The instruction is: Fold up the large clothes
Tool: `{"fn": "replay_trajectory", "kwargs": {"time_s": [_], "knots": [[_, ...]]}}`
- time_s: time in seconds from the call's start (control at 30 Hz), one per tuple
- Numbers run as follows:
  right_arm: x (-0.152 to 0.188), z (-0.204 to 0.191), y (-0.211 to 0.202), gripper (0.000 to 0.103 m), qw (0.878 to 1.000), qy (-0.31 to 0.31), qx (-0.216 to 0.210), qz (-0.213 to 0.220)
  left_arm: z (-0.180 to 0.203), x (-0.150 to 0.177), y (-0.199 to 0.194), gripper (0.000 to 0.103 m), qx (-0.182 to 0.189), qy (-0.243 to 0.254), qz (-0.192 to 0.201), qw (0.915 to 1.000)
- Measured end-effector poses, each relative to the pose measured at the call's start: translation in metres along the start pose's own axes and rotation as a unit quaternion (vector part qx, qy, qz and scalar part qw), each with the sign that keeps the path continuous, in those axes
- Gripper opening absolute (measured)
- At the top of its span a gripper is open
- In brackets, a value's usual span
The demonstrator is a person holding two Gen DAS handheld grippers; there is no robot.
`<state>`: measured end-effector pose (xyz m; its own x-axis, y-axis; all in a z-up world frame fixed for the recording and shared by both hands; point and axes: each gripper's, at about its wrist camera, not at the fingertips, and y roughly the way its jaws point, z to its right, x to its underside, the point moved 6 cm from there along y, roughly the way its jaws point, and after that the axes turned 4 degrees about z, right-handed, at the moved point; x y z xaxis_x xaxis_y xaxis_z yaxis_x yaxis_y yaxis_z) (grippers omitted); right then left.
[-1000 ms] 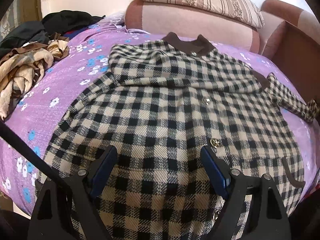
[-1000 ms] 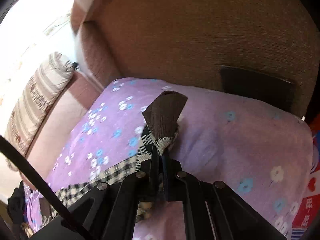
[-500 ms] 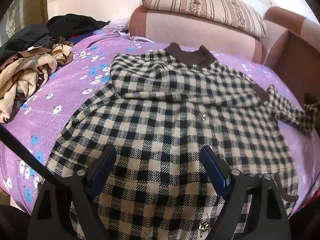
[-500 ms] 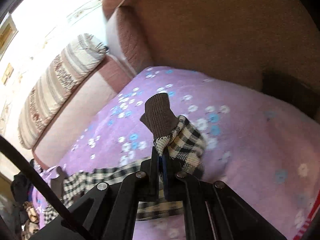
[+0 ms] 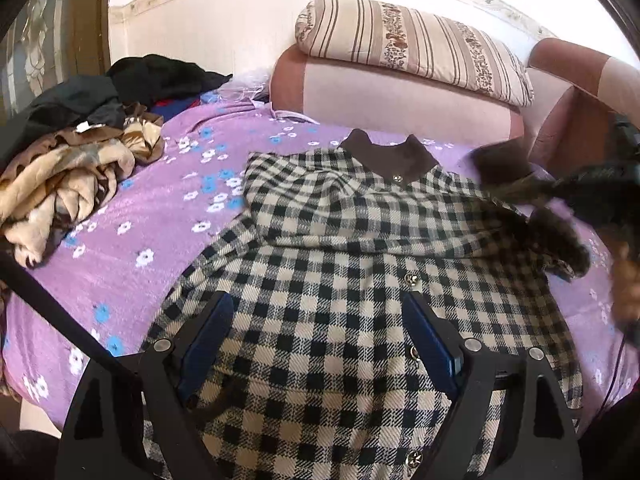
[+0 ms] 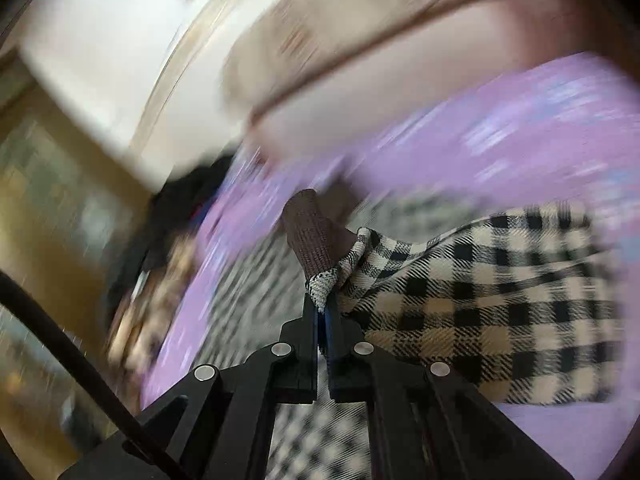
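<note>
Checked coat point(image 5: 340, 280) on purple sheet point(image 5: 152, 216), clothes pile point(image 5: 68, 160) beside, left tongs point(image 5: 316, 340) agape, right tongs point(image 6: 322, 312) pinching cuff point(image 6: 310, 236).

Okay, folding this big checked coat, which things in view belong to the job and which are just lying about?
Part of the job:
- black-and-cream checked wool coat, spread on the bed
- its brown knit sleeve cuff, pinched in the right gripper
- left gripper, open above the coat

Lying about:
- heap of tan and black clothes
- striped pillow
- purple flowered bedspread

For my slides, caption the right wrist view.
Right gripper shut on the checked coat's brown cuff, sleeve lifted over the purple bedspread.
</note>
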<state>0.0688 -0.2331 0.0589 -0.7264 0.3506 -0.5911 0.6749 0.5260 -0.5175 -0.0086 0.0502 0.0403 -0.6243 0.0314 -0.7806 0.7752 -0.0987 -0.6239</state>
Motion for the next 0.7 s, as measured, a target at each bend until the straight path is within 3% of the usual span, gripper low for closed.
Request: {"fn": "replay_trajectory", "kwargs": {"time_s": [0.07, 0.13, 0.23, 0.3, 0.43, 0.7], "knots": [[0.022, -0.012, 0.03, 0.011, 0.998, -0.036, 0.017, -0.056, 0.004, -0.004, 0.001, 0.085, 0.005, -0.003, -0.003, 1.0], [0.03, -0.016, 0.037, 0.019, 0.996, -0.051, 0.027, -0.068, 0.01, -0.011, 0.005, 0.085, 0.021, -0.008, -0.007, 0.9997], [0.02, -0.012, 0.01, 0.042, 0.999, -0.028, 0.007, -0.025, 0.023, -0.021, 0.015, 0.088, 0.052, -0.02, -0.02, 0.9982], [0.008, -0.004, -0.006, 0.049, 1.0, -0.009, 0.011, 0.009, 0.035, -0.026, 0.023, 0.089, 0.078, -0.032, -0.036, 0.9958], [-0.004, 0.031, -0.038, 0.049, 0.997, 0.044, 0.037, 0.053, 0.072, -0.034, 0.056, 0.091, 0.144, -0.054, -0.08, 0.9848], [-0.018, 0.061, -0.075, 0.049, 0.991, 0.074, 0.071, 0.085, 0.124, -0.034, 0.123, 0.091, 0.145, -0.044, -0.126, 0.9804]]}}
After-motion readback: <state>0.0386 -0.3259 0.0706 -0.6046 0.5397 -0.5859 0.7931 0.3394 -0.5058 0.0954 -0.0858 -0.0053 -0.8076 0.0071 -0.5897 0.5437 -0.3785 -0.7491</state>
